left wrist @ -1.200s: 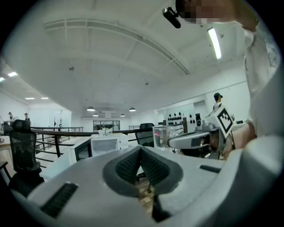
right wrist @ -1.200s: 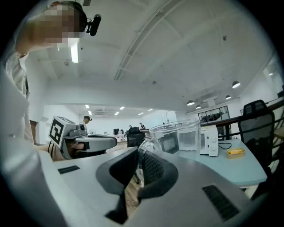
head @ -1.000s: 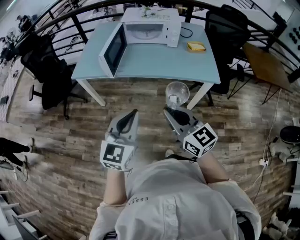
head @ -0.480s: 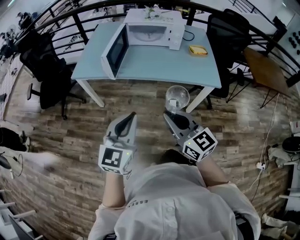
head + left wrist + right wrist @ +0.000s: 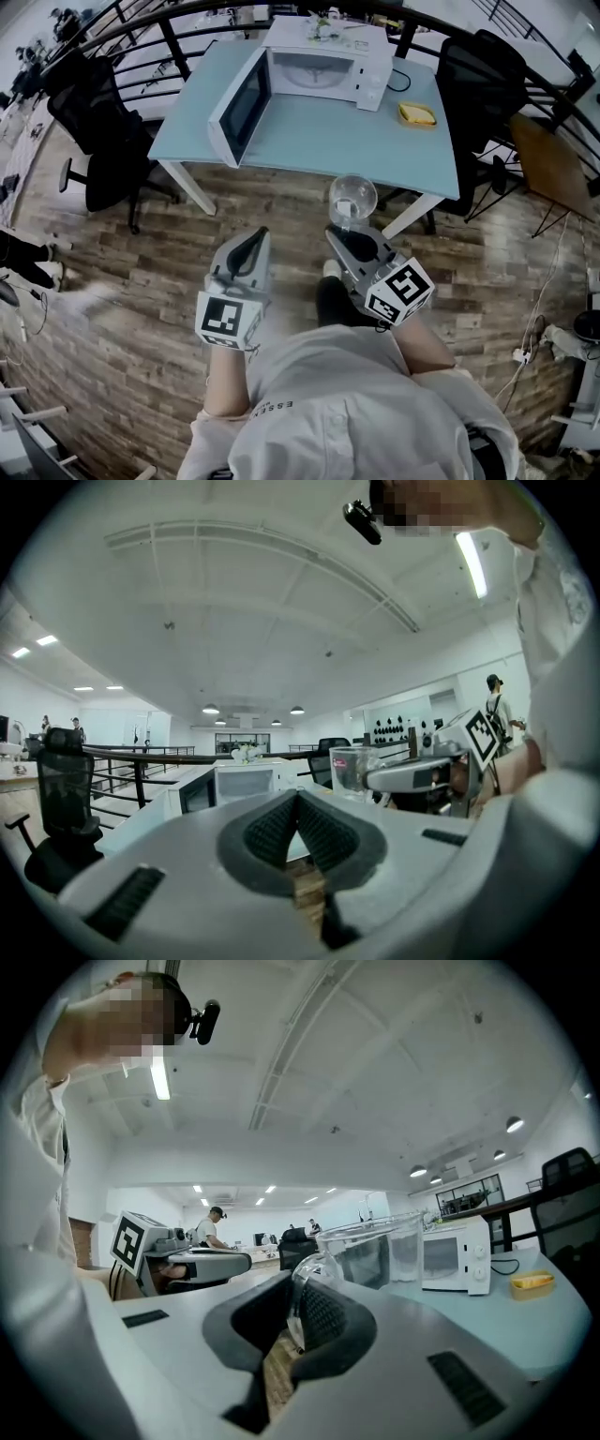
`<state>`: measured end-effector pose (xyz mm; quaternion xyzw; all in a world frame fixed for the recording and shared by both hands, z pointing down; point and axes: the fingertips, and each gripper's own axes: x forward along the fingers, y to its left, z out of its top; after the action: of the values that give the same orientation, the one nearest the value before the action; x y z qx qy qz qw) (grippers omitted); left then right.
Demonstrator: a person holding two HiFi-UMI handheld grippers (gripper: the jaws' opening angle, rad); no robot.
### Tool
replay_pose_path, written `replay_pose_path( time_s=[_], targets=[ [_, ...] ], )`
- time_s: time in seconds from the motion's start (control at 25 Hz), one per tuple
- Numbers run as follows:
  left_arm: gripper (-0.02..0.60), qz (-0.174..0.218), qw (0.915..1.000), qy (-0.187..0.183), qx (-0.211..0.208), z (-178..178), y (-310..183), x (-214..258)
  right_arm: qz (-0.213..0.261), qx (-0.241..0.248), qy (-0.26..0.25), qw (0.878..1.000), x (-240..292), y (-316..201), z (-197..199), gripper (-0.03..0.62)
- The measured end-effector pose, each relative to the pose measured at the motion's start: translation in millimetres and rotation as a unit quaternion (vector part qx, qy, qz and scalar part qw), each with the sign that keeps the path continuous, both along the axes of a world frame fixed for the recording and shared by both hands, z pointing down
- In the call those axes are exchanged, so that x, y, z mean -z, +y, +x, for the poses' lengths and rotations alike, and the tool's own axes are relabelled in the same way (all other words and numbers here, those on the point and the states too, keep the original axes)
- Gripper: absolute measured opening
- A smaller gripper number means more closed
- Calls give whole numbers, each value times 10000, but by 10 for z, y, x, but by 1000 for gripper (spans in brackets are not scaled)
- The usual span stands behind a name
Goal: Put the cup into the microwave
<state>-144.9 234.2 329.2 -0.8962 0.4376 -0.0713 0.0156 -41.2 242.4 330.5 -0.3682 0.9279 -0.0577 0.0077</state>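
Note:
A clear glass cup (image 5: 352,200) hangs in the air just short of the light-blue table's (image 5: 356,131) front edge. My right gripper (image 5: 337,225) is shut on the cup's handle. In the right gripper view the cup (image 5: 380,1246) stands upright just past the jaws (image 5: 305,1288). The white microwave (image 5: 323,67) sits at the table's far side with its door (image 5: 242,105) swung open to the left. To the left of the cup my left gripper (image 5: 258,232) is shut with nothing in it, and its jaws (image 5: 297,794) point at the microwave (image 5: 242,782).
A yellow object (image 5: 417,114) lies on the table right of the microwave. Black office chairs stand at the table's left (image 5: 98,141) and right (image 5: 487,84). A dark railing (image 5: 169,42) runs behind the table. The floor is wooden planks.
Both grippers and the cup have come closer to the table's front edge. The microwave and table look nearer and have shifted right in the head view.

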Motion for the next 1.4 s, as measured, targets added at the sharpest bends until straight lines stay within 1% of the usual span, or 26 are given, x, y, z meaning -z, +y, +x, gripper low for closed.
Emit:
replay_pose_path(
  time_s=[0.08, 0.28, 0.56, 0.72, 0.84, 0.92, 1.2, 1.28, 1.4],
  targets=[
    [0, 25, 9999, -51, 93, 32, -222, 8, 37, 109, -30, 9999, 13, -244, 34, 23],
    [0, 156, 9994, -51, 289, 250, -839, 130, 63, 332, -74, 9994, 107, -924, 250, 25],
    [0, 129, 9989, -162, 428, 655, -1762, 188, 84, 540, -23, 9985, 161, -1879, 642, 23],
    [0, 166, 9986, -172, 467, 883, -2185, 217, 39, 623, -37, 9980, 137, -2300, 841, 23],
    [0, 79, 9988, -190, 454, 1023, -2388, 183, -15, 670, -23, 9978, 87, -2535, 945, 25],
    [0, 41, 9988, -234, 432, 1084, -2501, 146, -78, 701, -14, 9975, 49, -2678, 990, 25],
    [0, -312, 9978, -141, 569, 1122, -2992, -3, -289, 806, -12, 9963, -149, -3209, 986, 25],
    [0, -340, 9980, -161, 506, 1125, -3170, -56, -381, 796, -52, 9961, -211, -3385, 965, 24],
    [0, -276, 9990, -190, 295, 1139, -3447, -118, -479, 789, -88, 9957, -263, -3640, 918, 25]
  ],
)
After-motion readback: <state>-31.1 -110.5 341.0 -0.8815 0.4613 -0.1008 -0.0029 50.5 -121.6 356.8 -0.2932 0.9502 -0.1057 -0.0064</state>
